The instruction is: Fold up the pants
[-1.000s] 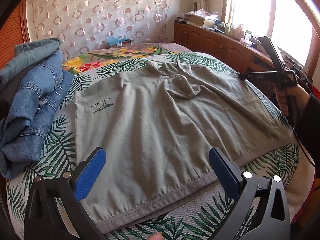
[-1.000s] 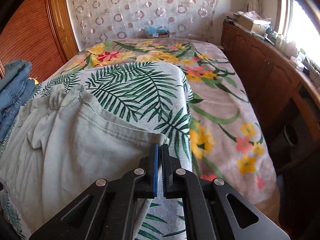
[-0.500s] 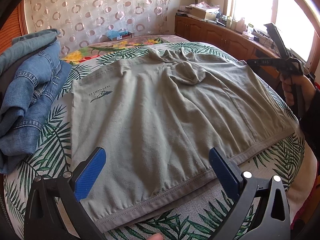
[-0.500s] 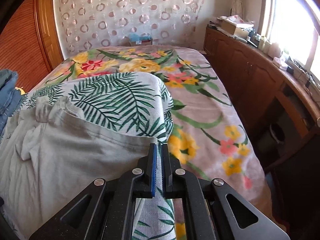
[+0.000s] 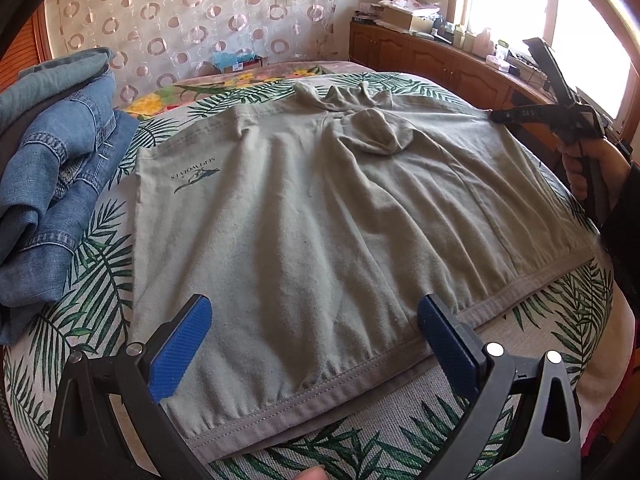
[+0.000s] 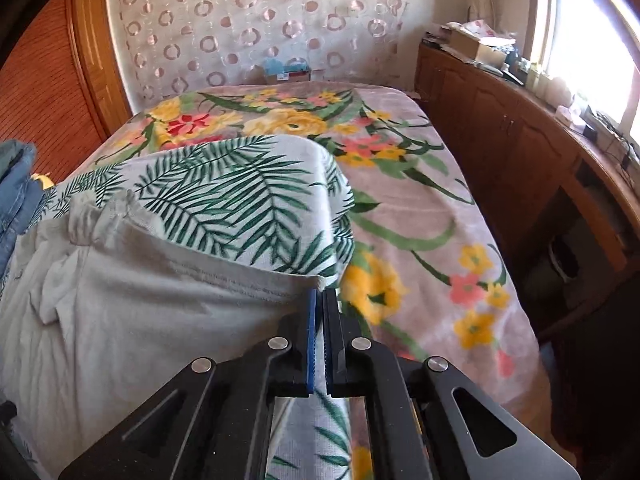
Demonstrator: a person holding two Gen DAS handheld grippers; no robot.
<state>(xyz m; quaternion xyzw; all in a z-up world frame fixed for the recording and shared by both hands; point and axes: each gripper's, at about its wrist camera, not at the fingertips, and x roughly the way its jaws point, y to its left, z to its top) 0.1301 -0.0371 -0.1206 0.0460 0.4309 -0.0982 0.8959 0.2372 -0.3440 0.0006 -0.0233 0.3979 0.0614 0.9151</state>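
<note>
Grey-green pants (image 5: 320, 216) lie spread flat on a palm-leaf cloth (image 5: 400, 436) on the bed, waistband toward me, a dark logo on the left leg. My left gripper (image 5: 316, 340) is open, hovering just above the waistband with its blue pads either side of the middle. My right gripper (image 6: 320, 300) is shut at the far right corner of the pants (image 6: 160, 304); its tips meet the hem corner, and I cannot tell whether fabric is pinched. It also shows in the left wrist view (image 5: 496, 116) at the right edge.
A pile of blue jeans (image 5: 52, 176) lies on the bed to the left. A floral blanket (image 6: 420, 208) covers the bed beyond. A wooden cabinet (image 6: 520, 152) with clutter runs along the right under a window.
The left gripper has drawn slightly nearer over the pants, staying open. The right gripper has stayed shut and shifted a little along the pants' right edge.
</note>
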